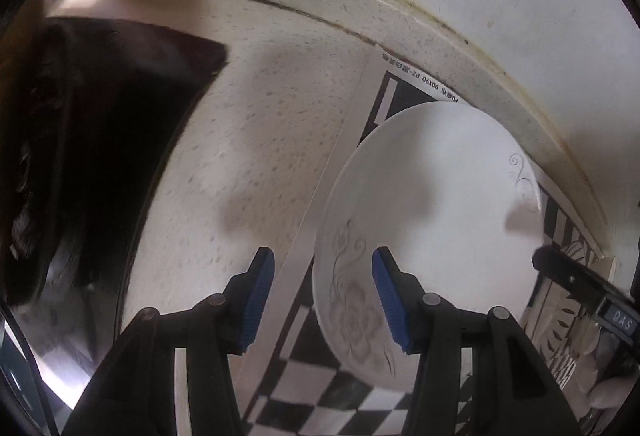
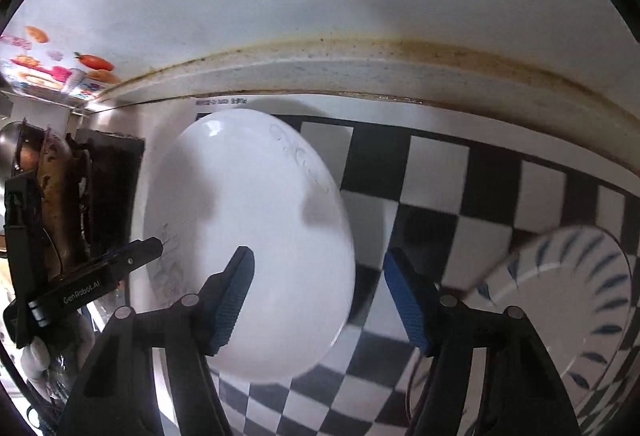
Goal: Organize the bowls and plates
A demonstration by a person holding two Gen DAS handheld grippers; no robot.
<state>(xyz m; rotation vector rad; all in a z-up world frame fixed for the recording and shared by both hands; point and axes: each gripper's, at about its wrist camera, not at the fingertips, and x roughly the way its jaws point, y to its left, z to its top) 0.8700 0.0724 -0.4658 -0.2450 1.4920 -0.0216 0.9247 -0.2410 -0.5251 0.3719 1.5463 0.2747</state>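
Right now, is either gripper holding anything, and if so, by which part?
Nothing is held. The left gripper and the right gripper both stand open above the white plate, pads clear of it.

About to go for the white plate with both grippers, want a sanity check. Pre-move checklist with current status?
1. Left gripper open, nothing between its fingers: ok.
2. Right gripper open, nothing held: ok.
3. White plate lies flat on the checkered mat, nothing stacked on it: ok.
4. Plate's left rim sits below the left gripper's gap: ok.
5. Plate's right rim sits below the right gripper's gap: ok.
6. Blue-patterned plate clear of the right gripper's path: cannot tell, it lies close on the right.
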